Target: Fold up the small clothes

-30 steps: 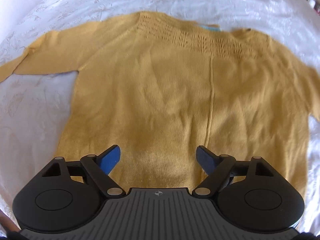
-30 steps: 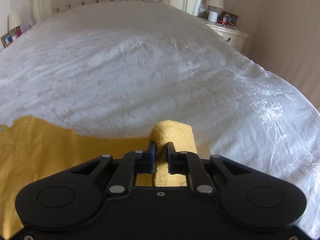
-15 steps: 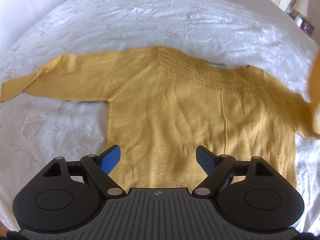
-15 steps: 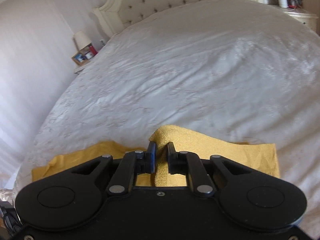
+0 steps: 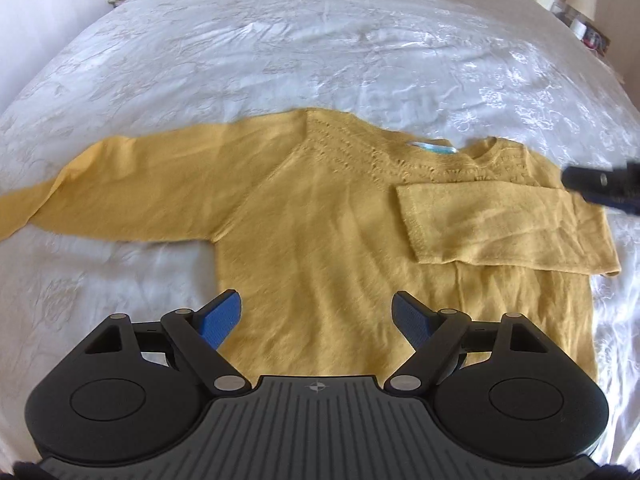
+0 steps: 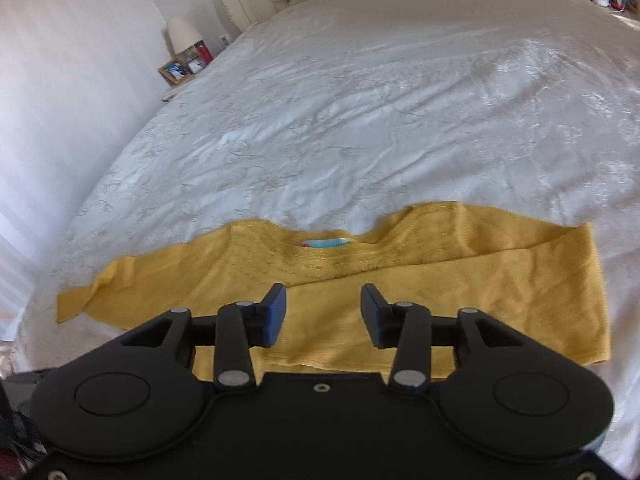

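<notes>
Left wrist view: yellow knit sweater (image 5: 320,216) lies flat on the white bedspread (image 5: 280,48), neckline with a turquoise label (image 5: 430,147) toward the headboard end. One sleeve (image 5: 120,184) is spread out toward the picture's left; the other sleeve (image 5: 500,224) is folded inward across the chest, cuff lying just below the patterned yoke. Left tool (image 5: 318,316) hovers over the hem area, jaws wide and released, nothing between the blue pads (image 5: 222,314). The tip of the right tool (image 5: 600,184) shows at the picture's right edge, blurred, near the sleeve's fold line. Right wrist view: right tool (image 6: 323,312) has just been opening its jaws; they now stand apart and released, the folded sleeve (image 6: 460,300) lying under them and not pinched. Sweater body and label (image 6: 326,243) sit beyond; a bedside table with a lamp (image 6: 182,34) and a picture frame (image 6: 174,70) stands by the wall. Judgement: first sleeve fold looks done; second sleeve remains. To do it well, lift the right tool clear without dragging the cloth, then pinch the outstretched sleeve near its cuff and carry it low across the chest, laying it square over the first so the side edges run parallel before the body fold.
</notes>
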Tool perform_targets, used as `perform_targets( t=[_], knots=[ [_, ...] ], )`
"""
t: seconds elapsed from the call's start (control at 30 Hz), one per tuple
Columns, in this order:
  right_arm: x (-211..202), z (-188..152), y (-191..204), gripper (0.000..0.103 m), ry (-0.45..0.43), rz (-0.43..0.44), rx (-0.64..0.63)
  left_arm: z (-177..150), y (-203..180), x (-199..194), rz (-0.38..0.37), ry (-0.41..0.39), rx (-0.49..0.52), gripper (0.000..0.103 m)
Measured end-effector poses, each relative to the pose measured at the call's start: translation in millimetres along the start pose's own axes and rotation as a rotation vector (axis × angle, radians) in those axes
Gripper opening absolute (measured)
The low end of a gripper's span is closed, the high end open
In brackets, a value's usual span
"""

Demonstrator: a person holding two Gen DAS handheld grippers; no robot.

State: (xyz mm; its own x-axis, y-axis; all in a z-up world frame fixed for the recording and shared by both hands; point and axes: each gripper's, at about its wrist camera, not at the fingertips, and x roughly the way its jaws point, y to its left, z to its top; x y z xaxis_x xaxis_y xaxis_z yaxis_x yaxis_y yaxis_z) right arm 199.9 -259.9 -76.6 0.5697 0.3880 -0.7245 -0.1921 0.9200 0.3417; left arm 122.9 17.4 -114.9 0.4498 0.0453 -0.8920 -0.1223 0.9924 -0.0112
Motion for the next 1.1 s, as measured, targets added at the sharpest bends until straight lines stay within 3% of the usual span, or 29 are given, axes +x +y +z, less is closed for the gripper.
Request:
perform_targets(
  t=[0.1, 0.23, 0.4, 0.63, 0.7, 0.83, 0.87, 0.97, 1.1],
  knots=[
    [-0.7, -4.2, -29.8, 0.060, 0.022, -0.124, -0.001, 11.2, -17.1, 17.7, -0.032, 0.023, 0.020, 0.082],
    [-5.3, -10.6, -71.5, 0.071, 0.034, -0.237, 0.015, 24.9, -42.9, 45.6, -0.065, 0.061, 0.049, 0.068],
    [-6.1, -15.0, -116.6, 0.076, 0.019, -0.361, 0.035, 39.2, -68.6, 75.1, -0.085, 0.069, 0.089, 0.065],
    [8.1, -20.1, -154.8, 0.078, 0.050, -0.387, 0.105, 49.2, -80.9, 116.3, -0.089, 0.123, 0.090, 0.065],
    [11.5, -22.2, -159.5, 0.078, 0.054, -0.372, 0.123, 51.1, -82.0, 121.2, -0.091, 0.101, 0.078, 0.063],
    [15.3, -26.7, -165.6, 0.078, 0.062, -0.360, 0.146, 56.9, -85.5, 118.2, -0.075, 0.068, 0.050, 0.023],
    [15.2, -27.5, -166.3, 0.078, 0.061, -0.359, 0.151, 59.3, -86.8, 115.6, -0.075, 0.067, 0.054, 0.018],
    [12.6, -28.4, -169.1, 0.078, 0.054, -0.351, 0.170, 66.1, -88.2, 95.1, -0.079, -0.002, 0.073, 0.006],
    [7.5, -26.6, -169.5, 0.079, 0.044, -0.348, 0.180, 76.5, -80.8, 58.2, -0.088, -0.092, 0.082, 0.004]
  ],
)
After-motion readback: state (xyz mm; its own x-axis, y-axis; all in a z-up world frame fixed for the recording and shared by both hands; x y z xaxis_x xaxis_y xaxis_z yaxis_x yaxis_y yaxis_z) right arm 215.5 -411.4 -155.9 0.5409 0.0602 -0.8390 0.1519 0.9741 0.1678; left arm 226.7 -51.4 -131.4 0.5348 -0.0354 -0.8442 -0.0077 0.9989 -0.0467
